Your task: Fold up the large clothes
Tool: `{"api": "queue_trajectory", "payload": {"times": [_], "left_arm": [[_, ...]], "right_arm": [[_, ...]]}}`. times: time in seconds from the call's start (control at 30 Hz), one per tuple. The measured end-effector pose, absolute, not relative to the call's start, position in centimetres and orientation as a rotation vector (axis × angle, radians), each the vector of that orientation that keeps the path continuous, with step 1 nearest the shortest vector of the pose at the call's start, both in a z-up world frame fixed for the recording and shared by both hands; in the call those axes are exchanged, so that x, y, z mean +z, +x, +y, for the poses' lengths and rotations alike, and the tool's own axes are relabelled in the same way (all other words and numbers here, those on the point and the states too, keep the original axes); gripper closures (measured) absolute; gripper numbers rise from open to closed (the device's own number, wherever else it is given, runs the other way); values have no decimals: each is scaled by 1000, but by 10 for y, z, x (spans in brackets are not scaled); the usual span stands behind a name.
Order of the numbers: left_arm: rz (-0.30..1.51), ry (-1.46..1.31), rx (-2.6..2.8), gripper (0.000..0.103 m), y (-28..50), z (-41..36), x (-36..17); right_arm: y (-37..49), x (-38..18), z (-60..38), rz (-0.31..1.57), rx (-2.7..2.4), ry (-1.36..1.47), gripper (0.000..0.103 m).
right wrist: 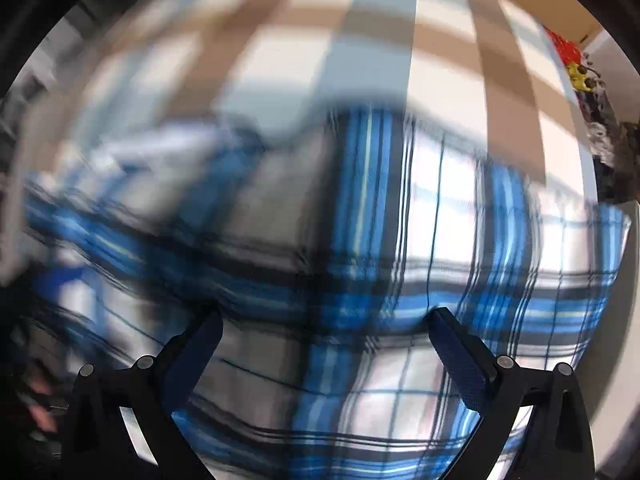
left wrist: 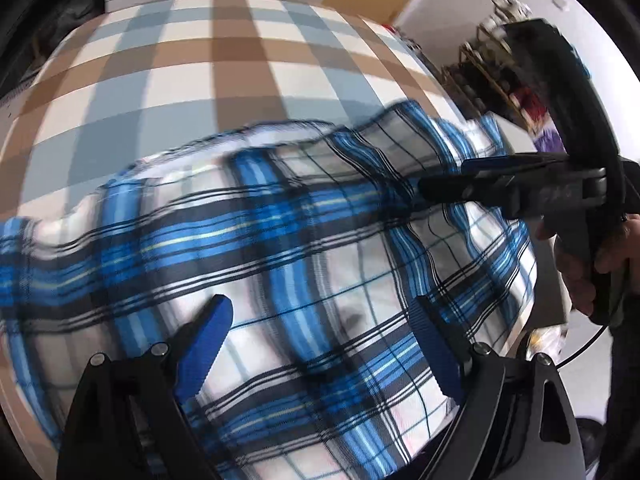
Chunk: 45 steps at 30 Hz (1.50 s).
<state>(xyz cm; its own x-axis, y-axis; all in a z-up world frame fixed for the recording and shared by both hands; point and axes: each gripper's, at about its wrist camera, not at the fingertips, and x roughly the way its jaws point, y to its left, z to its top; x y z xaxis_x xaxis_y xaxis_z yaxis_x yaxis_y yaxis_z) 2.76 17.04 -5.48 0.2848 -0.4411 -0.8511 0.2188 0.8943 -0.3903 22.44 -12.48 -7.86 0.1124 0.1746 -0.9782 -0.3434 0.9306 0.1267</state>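
Plaid shirt (left wrist: 280, 240) spread crosswise below both grippers — left gripper (left wrist: 324, 320) jaws wide, empty; right gripper (right wrist: 328, 328) likewise, over shirt's right end.

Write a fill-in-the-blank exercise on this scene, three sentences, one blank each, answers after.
1. The plaid shirt is white, black and ____.
2. It lies on a checked cloth of tan, white and pale ____.
3. The left gripper hangs over the shirt with its jaws ____; the right gripper looks the same.

Missing words: blue; blue; open
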Motion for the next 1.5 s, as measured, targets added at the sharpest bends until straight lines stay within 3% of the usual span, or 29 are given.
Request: {"api": "queue_trajectory", "payload": {"times": [0.37,0.8,1.03,1.2,1.4,1.5], "left_arm": [[1199,-304,-479,16,31,197,-64],[1197,-287,-483,16,25,204,-62],[1190,-235,-472,16,28,194,-64],[1189,-240,-475,16,28,196,-64],[1191,-251,-478,16,28,197,-64],[1190,-241,-477,16,27,196,-64]], "right_arm": [[239,-111,-89,1436,338,-285,0],[246,-53,-162,1364,305,-240,0],[258,-116,-227,1456,187,-221,0],[256,-118,-240,1428,217,-135,0],[224,-58,-230,1286,327,-135,0],[191,-51,-214,1307,388,-220,0]]}}
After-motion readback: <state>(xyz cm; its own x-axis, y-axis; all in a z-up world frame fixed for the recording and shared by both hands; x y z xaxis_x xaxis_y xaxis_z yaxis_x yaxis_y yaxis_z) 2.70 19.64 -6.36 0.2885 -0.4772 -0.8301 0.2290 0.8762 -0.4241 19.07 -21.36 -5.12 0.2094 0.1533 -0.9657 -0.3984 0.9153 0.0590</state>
